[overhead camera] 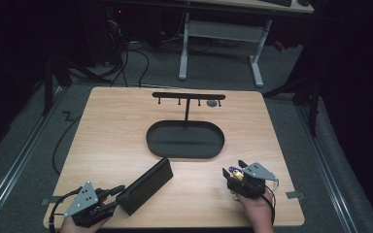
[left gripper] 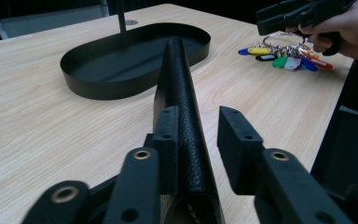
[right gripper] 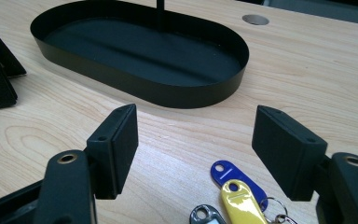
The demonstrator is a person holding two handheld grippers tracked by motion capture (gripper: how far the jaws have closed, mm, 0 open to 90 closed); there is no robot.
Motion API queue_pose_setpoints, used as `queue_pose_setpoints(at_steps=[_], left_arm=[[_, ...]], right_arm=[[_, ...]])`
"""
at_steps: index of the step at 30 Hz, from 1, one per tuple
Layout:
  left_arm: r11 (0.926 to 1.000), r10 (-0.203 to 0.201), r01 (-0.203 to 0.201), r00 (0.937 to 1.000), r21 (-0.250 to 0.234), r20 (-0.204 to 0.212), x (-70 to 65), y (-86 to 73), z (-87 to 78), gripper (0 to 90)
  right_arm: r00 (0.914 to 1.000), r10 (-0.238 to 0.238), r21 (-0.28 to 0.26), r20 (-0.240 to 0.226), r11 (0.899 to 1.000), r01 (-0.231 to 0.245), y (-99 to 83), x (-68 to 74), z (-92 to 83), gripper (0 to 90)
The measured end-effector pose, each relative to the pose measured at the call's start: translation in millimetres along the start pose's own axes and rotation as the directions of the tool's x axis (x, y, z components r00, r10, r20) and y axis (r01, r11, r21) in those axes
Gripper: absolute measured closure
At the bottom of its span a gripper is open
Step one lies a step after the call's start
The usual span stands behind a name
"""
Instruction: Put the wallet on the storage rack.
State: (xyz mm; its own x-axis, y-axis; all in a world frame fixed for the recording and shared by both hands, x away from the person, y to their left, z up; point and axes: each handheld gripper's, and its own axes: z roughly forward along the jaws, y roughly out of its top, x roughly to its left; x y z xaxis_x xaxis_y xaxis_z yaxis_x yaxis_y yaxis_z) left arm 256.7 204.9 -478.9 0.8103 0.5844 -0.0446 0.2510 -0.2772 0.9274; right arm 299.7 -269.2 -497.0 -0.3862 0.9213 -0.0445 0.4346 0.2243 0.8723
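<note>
A long black textured case (overhead camera: 145, 187) lies on the wooden table at the front left, running away from me toward the tray. My left gripper (left gripper: 199, 123) has the case's near end (left gripper: 179, 84) between its jaws; the left pad lies against it, the right pad stands off with a visible gap. At the front right, my right gripper (right gripper: 198, 130) is open wide just above a bunch of keys with coloured tags (right gripper: 235, 196). The keys (left gripper: 284, 58) rest on the table under that gripper (overhead camera: 233, 171).
A black oval tray (overhead camera: 150, 145) sits mid-table with a thin post rising to a T-shaped hook bar (overhead camera: 188, 96). A round hole (right gripper: 255, 19) is set in the tabletop behind it. Bare wood lies between the case and the keys.
</note>
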Motion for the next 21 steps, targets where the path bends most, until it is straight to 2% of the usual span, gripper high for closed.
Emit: queue_pose_setpoints(at_steps=[2,4,5,7,10,14,15,17,18,20,21], left_arm=[[1.0,-0.008,0.008,1.0,-0.005,-0.004,1.3,0.9,0.1,65.1],[0.9997,-0.024,0.024,0.9997,-0.006,-0.01,3.1,1.4,0.9,56.5],[0.9989,-0.047,0.047,0.9988,0.001,-0.01,5.0,1.5,2.7,50.8],[0.9967,-0.076,0.077,0.997,0.026,-0.013,7.6,0.3,6.9,42.4],[0.9929,-0.094,0.094,0.9955,0.072,0.003,10.1,-2.3,14.0,37.1],[0.9906,-0.094,0.091,0.9954,0.101,0.018,11.6,-4.7,19.3,42.7],[0.9901,-0.1,0.098,0.9947,0.101,0.024,12.4,-5.2,19.9,48.6],[0.9858,-0.132,0.126,0.9898,0.111,0.053,16.0,-6.3,22.1,48.9],[0.9836,-0.149,0.14,0.9865,0.113,0.069,17.9,-7.0,23.1,52.2],[0.9821,-0.16,0.151,0.9834,0.113,0.085,20.2,-7.5,24.0,54.4],[0.9818,-0.163,0.153,0.9827,0.112,0.087,20.6,-7.4,24.2,59.4]], right_arm=[[1.0,0.001,0.0,0.002,1.0,-0.001,-0.2,-0.1,-0.5,31.5],[1.0,0.003,0.002,0.005,1.0,-0.003,-0.9,0.0,-1.0,31.5],[1.0,0.005,0.004,0.006,1.0,-0.005,-1.2,0.2,-1.4,31.5],[1.0,0.001,0.002,0.008,1.0,-0.001,-1.4,0.0,-2.3,31.4],[0.9999,0.002,0.001,0.014,1.0,-0.002,-1.9,-1.1,-4.4,31.3],[0.9998,0.008,0.002,0.019,1.0,-0.008,-4.0,-3.5,-7.2,31.1],[0.9996,0.011,0.0,0.025,1.0,-0.011,-5.0,-4.7,-9.0,30.8],[0.9996,0.013,0.0,0.027,1.0,-0.013,-5.6,-5.3,-10.1,30.5],[0.9995,0.014,-0.005,0.028,1.0,-0.014,-6.7,-6.5,-12.2,29.6],[0.9995,0.015,-0.005,0.029,1.0,-0.015,-7.3,-6.8,-13.5,29.3],[0.9994,0.015,-0.012,0.032,1.0,-0.014,-8.4,-7.5,-16.1,28.9]])
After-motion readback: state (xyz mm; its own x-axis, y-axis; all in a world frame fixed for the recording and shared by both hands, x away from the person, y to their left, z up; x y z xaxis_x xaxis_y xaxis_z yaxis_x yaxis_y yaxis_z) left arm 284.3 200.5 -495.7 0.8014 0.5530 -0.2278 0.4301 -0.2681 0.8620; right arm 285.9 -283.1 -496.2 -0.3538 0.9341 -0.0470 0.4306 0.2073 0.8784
